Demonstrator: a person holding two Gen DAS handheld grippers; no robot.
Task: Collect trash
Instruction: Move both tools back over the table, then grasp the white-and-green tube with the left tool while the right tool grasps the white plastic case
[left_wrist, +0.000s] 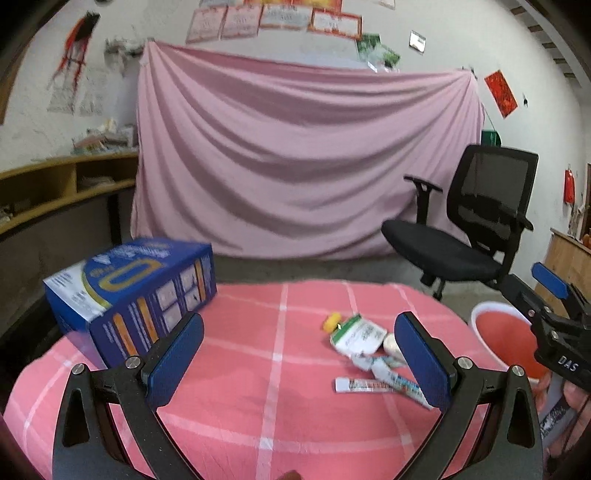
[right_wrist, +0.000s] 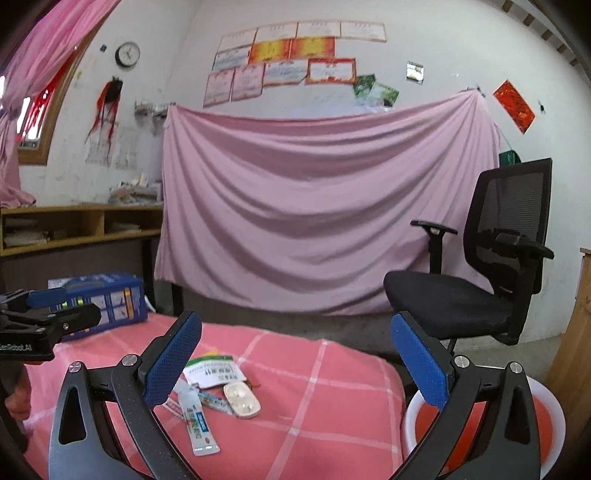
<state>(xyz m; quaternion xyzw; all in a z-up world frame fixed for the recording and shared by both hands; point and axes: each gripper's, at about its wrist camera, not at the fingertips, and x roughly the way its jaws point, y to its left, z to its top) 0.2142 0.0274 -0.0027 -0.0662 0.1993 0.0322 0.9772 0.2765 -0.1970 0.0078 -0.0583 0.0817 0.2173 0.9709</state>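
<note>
- Overall, both tools were held above a table covered in a pink checked cloth (left_wrist: 258, 387); the left gripper (left_wrist: 299, 362) stood wide apart and gripped nothing, and the right gripper (right_wrist: 295, 365) was likewise wide and empty.
- The trash lay in one loose cluster toward the right of the cloth: a flattened pouch with a yellow cap (left_wrist: 356, 334), a white blister shell (right_wrist: 242, 400), and several thin sachets (right_wrist: 197, 424) overlapping each other.
- The bin (right_wrist: 554, 410), a round white-rimmed tub with a red inside, sat just off the right edge of the table, below the right tool.
- Risk: the sachets were flat, glossy and overlapped, so a pinch would likely slide off or lift two at once.
- Risk: the cloth looked soft and padded; pressing fingers down to get under a sachet could snag or bunch the fabric and scatter the cluster.
- Risk: the blister shell looked rigid and smooth with rounded ends, and could squirt out from between the pads.
- Risk: the blue cardboard box (left_wrist: 133, 291) at the far left stood beside the left tool and could be knocked by a careless swing.
</note>
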